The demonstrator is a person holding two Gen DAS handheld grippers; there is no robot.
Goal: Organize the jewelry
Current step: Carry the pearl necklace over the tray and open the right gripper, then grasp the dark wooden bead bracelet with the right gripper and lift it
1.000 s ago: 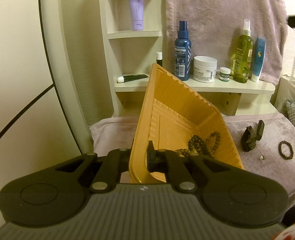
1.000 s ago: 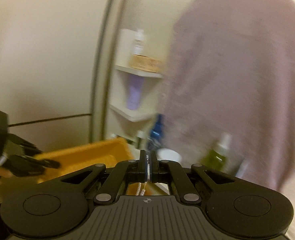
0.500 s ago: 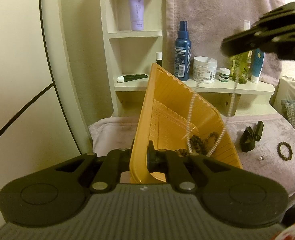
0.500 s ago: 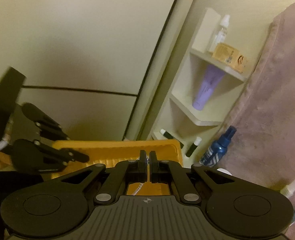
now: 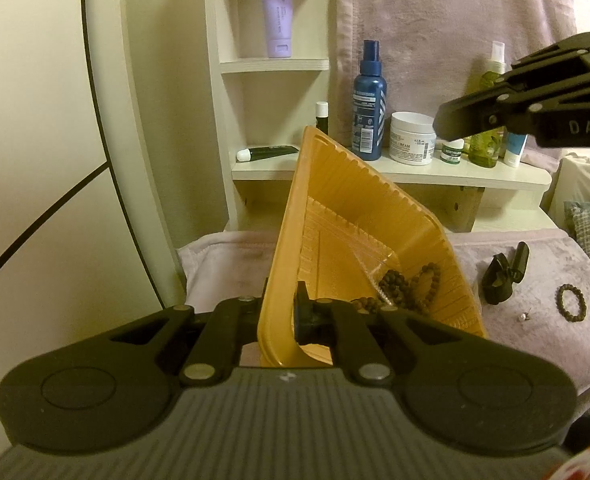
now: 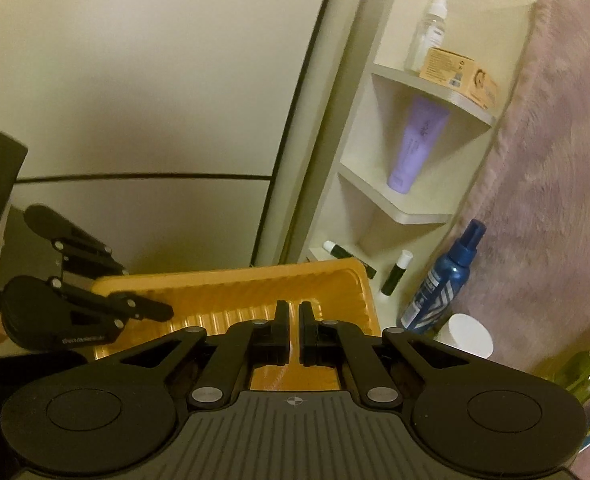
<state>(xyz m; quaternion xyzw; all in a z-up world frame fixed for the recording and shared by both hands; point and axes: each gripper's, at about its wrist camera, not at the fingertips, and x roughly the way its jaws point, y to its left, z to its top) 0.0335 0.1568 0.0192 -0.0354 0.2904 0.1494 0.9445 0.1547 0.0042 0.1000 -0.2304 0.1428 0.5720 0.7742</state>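
My left gripper (image 5: 282, 312) is shut on the near rim of an orange ribbed tray (image 5: 355, 208) and holds it tilted above the mauve cloth. Dark bead strands (image 5: 407, 284) and a clear plastic bag (image 5: 375, 258) lie in the tray's low corner. My right gripper (image 6: 294, 312) hovers over the tray (image 6: 231, 280), its fingers together but for a thin slit. A pale beaded strand (image 6: 281, 374) shows below that slit, against the tray floor. In the left wrist view the right gripper (image 5: 441, 124) sits at the upper right with nothing hanging from it.
A dark bead bracelet (image 5: 571, 301), a tiny pearl piece (image 5: 521, 317) and a black hair clip (image 5: 503, 276) lie on the cloth right of the tray. Behind stand a white shelf unit with a blue spray bottle (image 5: 369, 108), a white jar (image 5: 411, 138) and other bottles.
The right gripper swung in over the tray. Half a second ago a pearl strand hung from it into the tray; now none hangs there. The left gripper and tray stayed still.
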